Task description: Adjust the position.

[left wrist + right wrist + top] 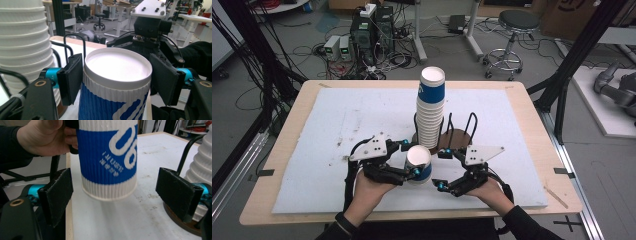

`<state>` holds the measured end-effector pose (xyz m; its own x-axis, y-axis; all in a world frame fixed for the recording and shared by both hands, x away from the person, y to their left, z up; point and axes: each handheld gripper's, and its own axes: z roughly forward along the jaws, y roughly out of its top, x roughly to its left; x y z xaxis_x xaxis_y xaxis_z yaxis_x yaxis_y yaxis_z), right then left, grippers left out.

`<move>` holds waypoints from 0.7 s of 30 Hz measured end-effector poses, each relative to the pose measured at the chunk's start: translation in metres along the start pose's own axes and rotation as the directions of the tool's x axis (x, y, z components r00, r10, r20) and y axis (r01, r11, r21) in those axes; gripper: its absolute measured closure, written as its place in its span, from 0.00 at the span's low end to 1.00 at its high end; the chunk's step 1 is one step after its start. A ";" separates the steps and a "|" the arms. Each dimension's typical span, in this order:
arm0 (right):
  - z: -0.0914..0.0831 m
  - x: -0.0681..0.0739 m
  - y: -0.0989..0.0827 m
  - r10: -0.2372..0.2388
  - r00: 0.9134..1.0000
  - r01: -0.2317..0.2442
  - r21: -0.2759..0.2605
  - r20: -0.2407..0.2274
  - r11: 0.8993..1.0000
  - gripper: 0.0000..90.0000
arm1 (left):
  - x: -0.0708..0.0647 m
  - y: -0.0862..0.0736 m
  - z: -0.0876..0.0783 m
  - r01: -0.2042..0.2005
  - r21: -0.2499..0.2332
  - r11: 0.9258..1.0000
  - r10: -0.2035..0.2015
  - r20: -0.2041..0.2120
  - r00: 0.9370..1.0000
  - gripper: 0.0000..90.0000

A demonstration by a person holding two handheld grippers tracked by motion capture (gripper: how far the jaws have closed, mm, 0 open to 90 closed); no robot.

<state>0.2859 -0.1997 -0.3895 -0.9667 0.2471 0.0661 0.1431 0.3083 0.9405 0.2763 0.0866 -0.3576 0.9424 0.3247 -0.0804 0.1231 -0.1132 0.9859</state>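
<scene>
The left gripper has its padded fingers clamped on a ribbed blue-and-white paper cup. The right gripper has its fingers apart beside the cup.

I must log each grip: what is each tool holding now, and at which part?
Left tool clamps the blue-and-white paper cup just below its rim, off the table. Right tool is open, holding nothing.

I count one loose blue-and-white paper cup, one tall stack of nested cups whose number I cannot tell, one round brown holder base, two grippers, the left gripper and the right gripper, and one white mat.
</scene>
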 end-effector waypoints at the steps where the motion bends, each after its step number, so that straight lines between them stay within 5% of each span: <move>1: 0.002 0.000 0.000 0.008 1.000 -0.008 0.008 -0.005 1.000 0.16 | -0.001 0.000 0.002 0.002 -0.004 1.000 -0.002 0.004 1.000 0.33; 21: 0.019 0.002 -0.004 0.043 0.999 -0.043 0.065 0.003 0.997 0.17 | -0.007 -0.004 0.025 0.026 -0.056 0.998 -0.023 0.058 0.998 0.33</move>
<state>0.2877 -0.1830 -0.3994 -0.9591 0.2628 0.1051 0.1976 0.3562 0.9133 0.2764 0.0615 -0.3644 0.9558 0.2719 -0.1114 0.1301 -0.0517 0.9901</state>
